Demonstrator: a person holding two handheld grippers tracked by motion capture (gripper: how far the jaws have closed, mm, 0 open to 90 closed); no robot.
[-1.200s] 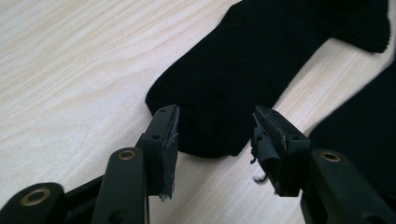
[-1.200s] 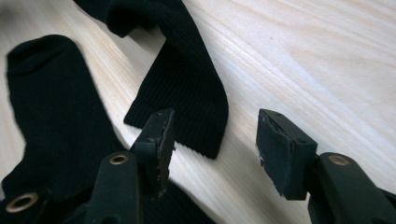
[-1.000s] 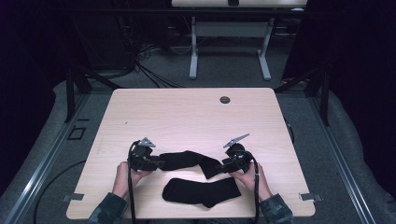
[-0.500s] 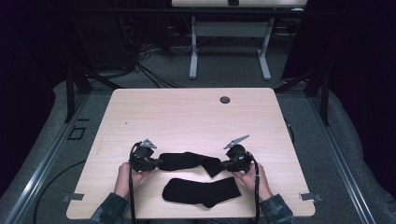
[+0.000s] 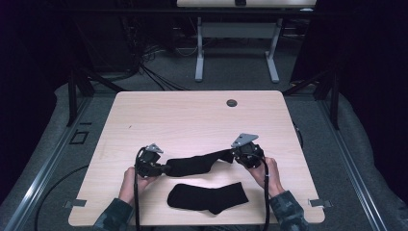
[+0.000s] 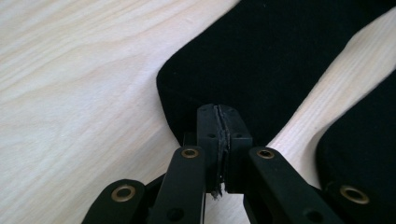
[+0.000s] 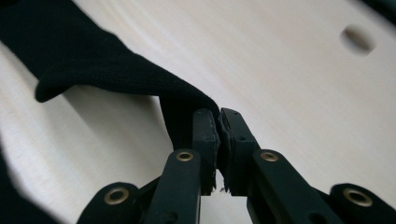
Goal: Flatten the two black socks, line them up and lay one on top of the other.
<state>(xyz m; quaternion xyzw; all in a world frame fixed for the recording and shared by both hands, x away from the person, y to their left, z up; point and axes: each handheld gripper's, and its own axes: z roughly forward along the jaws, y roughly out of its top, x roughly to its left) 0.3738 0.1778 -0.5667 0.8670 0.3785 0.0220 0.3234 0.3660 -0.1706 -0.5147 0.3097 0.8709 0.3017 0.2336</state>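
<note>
Two black socks lie on the light wooden table [image 5: 192,120]. The upper sock [image 5: 197,163] stretches between both grippers. My left gripper [image 5: 166,169] is shut on its left end, low at the table; the left gripper view shows the pads pinching the sock's edge [image 6: 261,60] at my left gripper [image 6: 219,121]. My right gripper [image 5: 230,155] is shut on the right end and holds it slightly raised. In the right gripper view the fabric [image 7: 107,70] hangs from my right gripper [image 7: 219,123]. The lower sock [image 5: 207,197] lies flat near the front edge, untouched.
A small round hole [image 5: 232,103] sits in the table near its far edge, also seen as the hole [image 7: 357,39]. The second sock [image 6: 364,140] lies close beside the left gripper. Bare tabletop spreads beyond the socks. Cables trail down from both grippers.
Both grippers closed on the ends of the upper sock. The right gripper then rose a little, lifting its end off the table and pulling the sock straighter.
</note>
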